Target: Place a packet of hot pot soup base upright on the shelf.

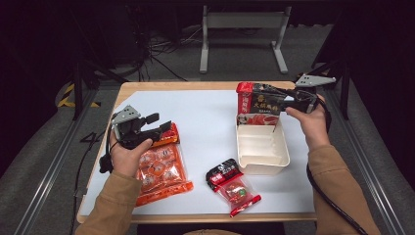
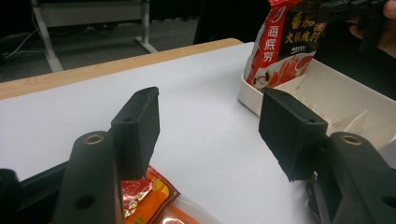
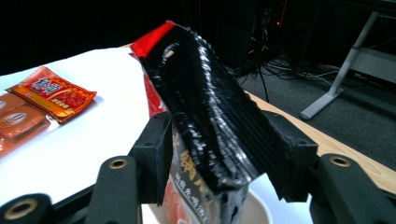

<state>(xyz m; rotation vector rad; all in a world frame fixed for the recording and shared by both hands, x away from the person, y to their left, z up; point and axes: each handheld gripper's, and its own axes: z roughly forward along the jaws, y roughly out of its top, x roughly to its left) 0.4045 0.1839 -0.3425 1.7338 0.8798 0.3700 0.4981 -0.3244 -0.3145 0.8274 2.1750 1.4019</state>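
A red and black hotpot-sauce packet [image 1: 257, 110] stands upright at the far end of a cream plastic bin [image 1: 264, 159]. My right gripper [image 1: 276, 95] reaches in from the right at the packet's top. In the right gripper view the crumpled black top of the packet [image 3: 201, 84] rises between the jaws of my right gripper [image 3: 219, 144], which stand apart without pinching it. My left gripper [image 1: 166, 132] hovers open over the top edge of a large orange snack packet [image 1: 161, 169], with nothing between its jaws [image 2: 210, 126]. The left gripper view shows the hotpot-sauce packet [image 2: 280, 51] and the bin [image 2: 341, 93] farther off.
A small red and clear packet [image 1: 232, 188] lies near the front edge, in front of the bin. White paper [image 1: 205, 122] covers the wooden table. The orange snack packet [image 3: 46, 98] shows far left in the right gripper view. A metal stand [image 1: 242, 29] is on the floor beyond.
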